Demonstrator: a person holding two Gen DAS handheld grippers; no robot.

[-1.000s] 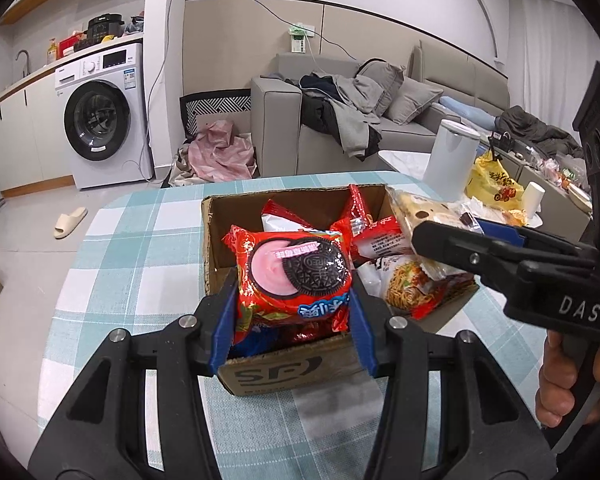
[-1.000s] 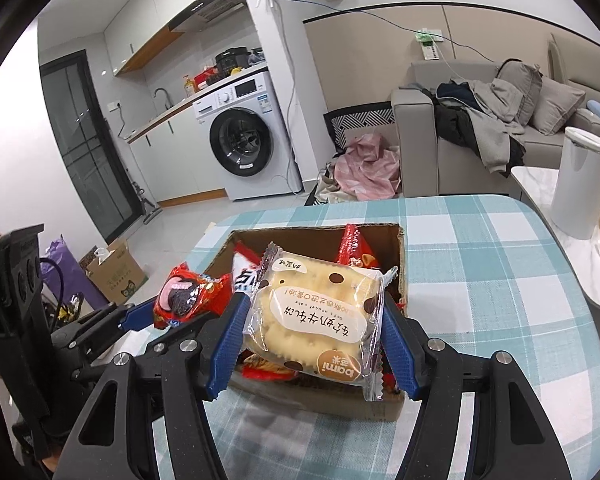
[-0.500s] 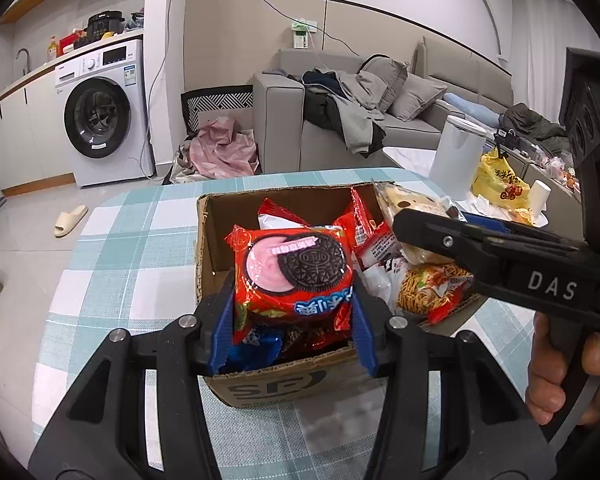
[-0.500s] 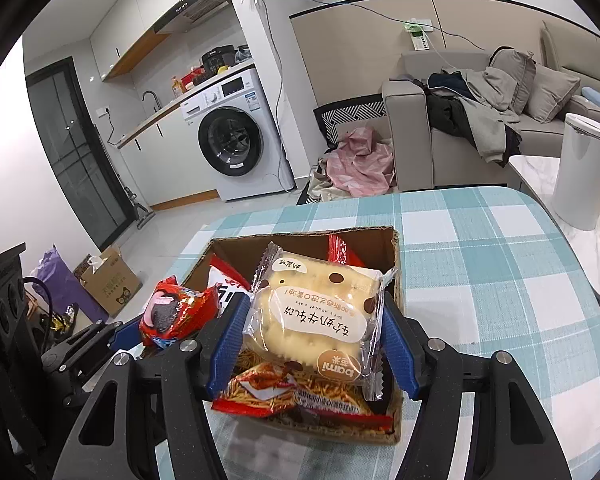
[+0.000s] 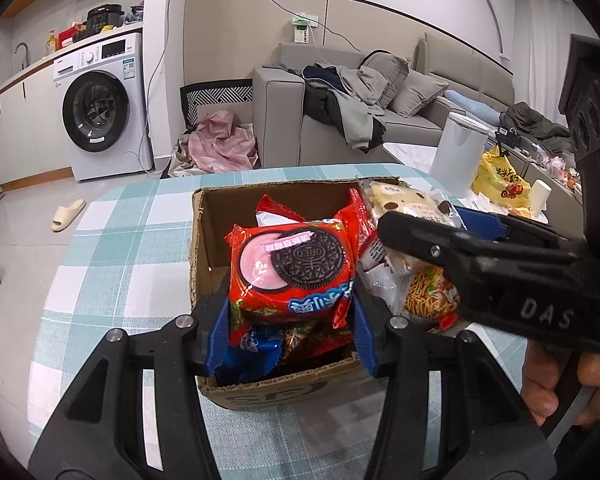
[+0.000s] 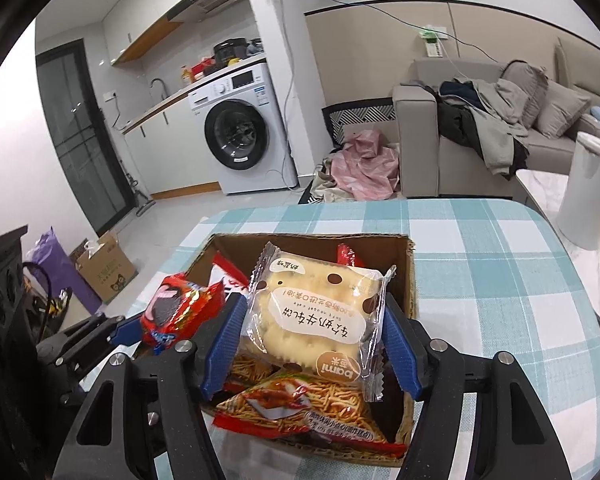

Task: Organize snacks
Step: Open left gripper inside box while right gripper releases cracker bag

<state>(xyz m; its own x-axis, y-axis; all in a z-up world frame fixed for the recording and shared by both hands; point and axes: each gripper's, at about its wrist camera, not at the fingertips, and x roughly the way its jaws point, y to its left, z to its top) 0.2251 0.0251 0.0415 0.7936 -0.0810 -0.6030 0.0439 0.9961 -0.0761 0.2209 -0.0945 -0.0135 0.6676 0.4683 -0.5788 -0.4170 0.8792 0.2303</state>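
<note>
The red Oreo packet (image 5: 294, 266) sits pinched between the blue pads of the left tongs (image 5: 290, 322), held over the near-left part of the open cardboard box (image 5: 204, 240). The pale nougat-cake packet (image 6: 314, 320) lies between the fingers of the right tongs (image 6: 314, 350) over the near-right part of the box; these tongs have just been opening, and a gap now shows beside the wrapper on the right, so the pads no longer press it. A noodle-snack bag (image 6: 296, 406) lies under it at the box's near edge.

Compared with a second ago, both packets are farther over the box and slightly lower, and the noodle-snack bag now shows in the right view.

The box stands on a desk with a teal-and-white checked cloth (image 6: 496, 256). Beyond, to the far left, is a white washing machine (image 6: 240, 128); to the far right a grey sofa (image 6: 428, 136) heaped with clothes, and a pink cloth (image 6: 366, 166) lies on the floor between them.
</note>
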